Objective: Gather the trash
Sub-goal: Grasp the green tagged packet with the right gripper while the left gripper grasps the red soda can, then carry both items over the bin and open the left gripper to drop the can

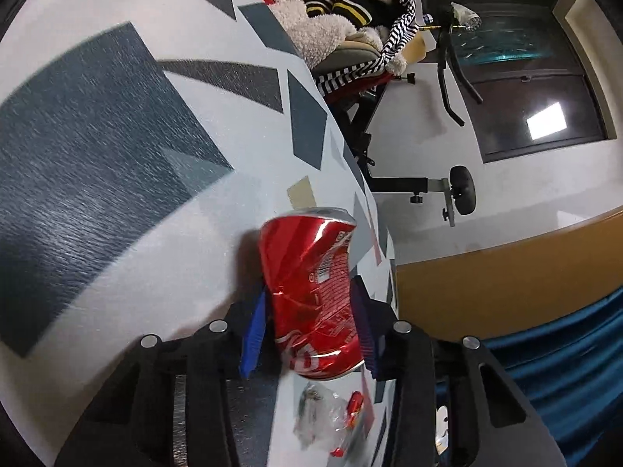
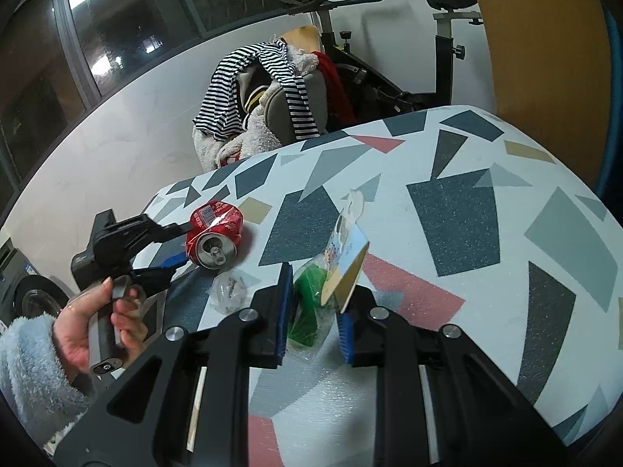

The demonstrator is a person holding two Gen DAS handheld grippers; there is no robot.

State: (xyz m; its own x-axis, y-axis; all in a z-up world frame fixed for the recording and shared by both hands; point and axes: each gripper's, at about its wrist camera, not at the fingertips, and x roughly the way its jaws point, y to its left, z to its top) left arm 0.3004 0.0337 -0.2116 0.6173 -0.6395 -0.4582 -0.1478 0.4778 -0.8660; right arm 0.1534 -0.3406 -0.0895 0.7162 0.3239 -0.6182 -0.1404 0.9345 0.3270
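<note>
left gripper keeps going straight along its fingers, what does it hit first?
The crushed red can: it is already between the left gripper's fingers. Past the can lies only patterned table, then probably its far edge; depth is unclear.

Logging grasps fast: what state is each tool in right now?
Left tool: closed on the crushed red can.
Right tool: closed on a clear packet of green stuff.

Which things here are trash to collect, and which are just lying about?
Trash:
- crushed red soda can, between the left gripper's pads
- green item in clear packaging, in the right gripper
- crumpled clear wrapper on the table

Lying about:
- striped shirt and fleece pile
- exercise bike
</note>
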